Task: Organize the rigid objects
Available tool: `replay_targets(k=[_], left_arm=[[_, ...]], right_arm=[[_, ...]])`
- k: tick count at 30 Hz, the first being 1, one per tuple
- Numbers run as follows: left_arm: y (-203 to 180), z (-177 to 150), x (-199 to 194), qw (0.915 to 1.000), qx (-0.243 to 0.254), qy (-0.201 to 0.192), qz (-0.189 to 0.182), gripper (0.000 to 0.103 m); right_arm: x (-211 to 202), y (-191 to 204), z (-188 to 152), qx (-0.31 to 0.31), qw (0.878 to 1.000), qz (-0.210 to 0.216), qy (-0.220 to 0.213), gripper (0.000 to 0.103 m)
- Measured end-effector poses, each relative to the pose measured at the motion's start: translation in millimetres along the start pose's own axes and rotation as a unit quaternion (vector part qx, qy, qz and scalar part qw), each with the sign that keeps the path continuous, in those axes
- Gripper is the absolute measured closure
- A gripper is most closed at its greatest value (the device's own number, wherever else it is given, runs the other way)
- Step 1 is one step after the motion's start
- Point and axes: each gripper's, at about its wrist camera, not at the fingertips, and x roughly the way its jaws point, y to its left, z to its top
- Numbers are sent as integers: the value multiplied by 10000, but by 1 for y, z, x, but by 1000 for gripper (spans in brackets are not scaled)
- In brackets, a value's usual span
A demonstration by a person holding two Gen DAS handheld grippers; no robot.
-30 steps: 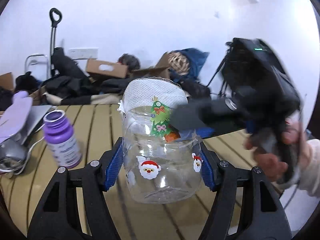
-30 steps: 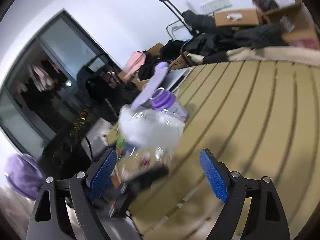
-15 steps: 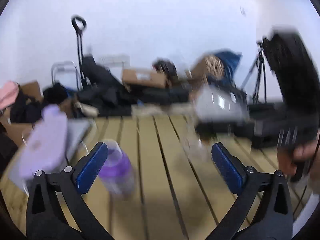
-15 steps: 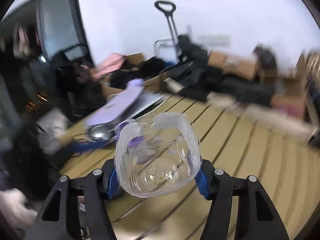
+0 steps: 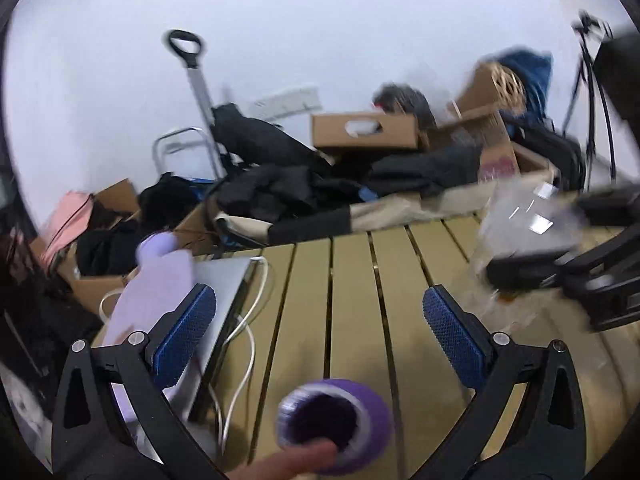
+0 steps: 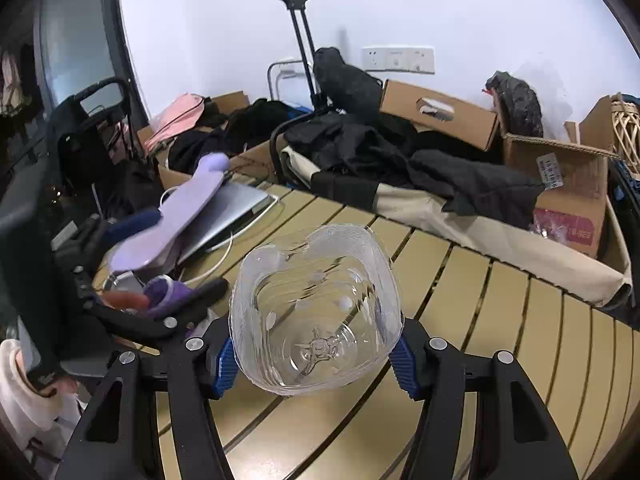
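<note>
My right gripper (image 6: 316, 350) is shut on a clear plastic jar (image 6: 316, 316), held bottom-first toward the camera above the slatted wooden table (image 6: 500, 360). The jar shows blurred at the right of the left wrist view (image 5: 516, 232). My left gripper (image 5: 320, 332) is open, its blue pads wide apart. A purple bottle (image 5: 336, 424) with a purple cap stands just below and between its fingers, a fingertip touching its near side. The bottle also shows at the left of the right wrist view (image 6: 164, 294).
A lilac handheld device (image 5: 156, 288) lies on a grey laptop (image 6: 228, 216) with white cables (image 5: 244, 328) at the table's left. Behind the table are cardboard boxes (image 6: 436, 120), dark clothes (image 6: 400, 152) and a trolley handle (image 6: 294, 12).
The jar passed from my left gripper to my right, which closed on it. My left gripper opened and swung left and down over the purple bottle.
</note>
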Motion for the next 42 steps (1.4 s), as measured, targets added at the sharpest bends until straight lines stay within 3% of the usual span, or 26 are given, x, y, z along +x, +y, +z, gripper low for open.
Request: replay_targets(k=[3, 5, 10, 14, 15, 19, 23, 30, 33, 39, 42], left_arm=[[9, -21, -26, 9987, -507, -77, -54, 0], [9, -36, -27, 9977, -639, 117, -193, 0], [7, -67, -18, 9951, -683, 665, -278, 0], [6, -69, -20, 9929, -720, 803, -497, 0], [5, -69, -21, 9930, -674, 836, -492, 0], [-4, -75, -27, 9922, -466, 1044, -496, 0], [-4, -80, -51, 9942, -374, 988, -201, 0], [41, -74, -123, 9923, -978, 766, 23, 0], [54, -74, -153, 9897, -1253, 685, 40, 0], [51, -88, -220, 9877, -1429, 621, 144, 0], [47, -95, -282, 9894, -1316, 580, 190, 0]], right_arm=[[10, 12, -5, -97, 9996, 258, 54, 36], [22, 23, -6, -229, 9990, 338, 164, 34], [64, 49, -20, -616, 9954, 192, 713, 33], [64, 50, -26, -519, 9960, 79, 727, 30], [61, 48, -26, -436, 9964, 57, 724, 25], [29, 42, -26, -150, 9984, 31, 552, 23], [-11, 35, -27, 94, 9990, -151, 422, 22], [-89, 40, -57, 228, 9957, -849, 294, 22], [-112, 46, -71, 350, 9955, -842, 245, 14], [-152, 85, -119, 390, 9956, -844, 145, 13], [-189, 105, -138, 464, 9965, -693, 28, 13]])
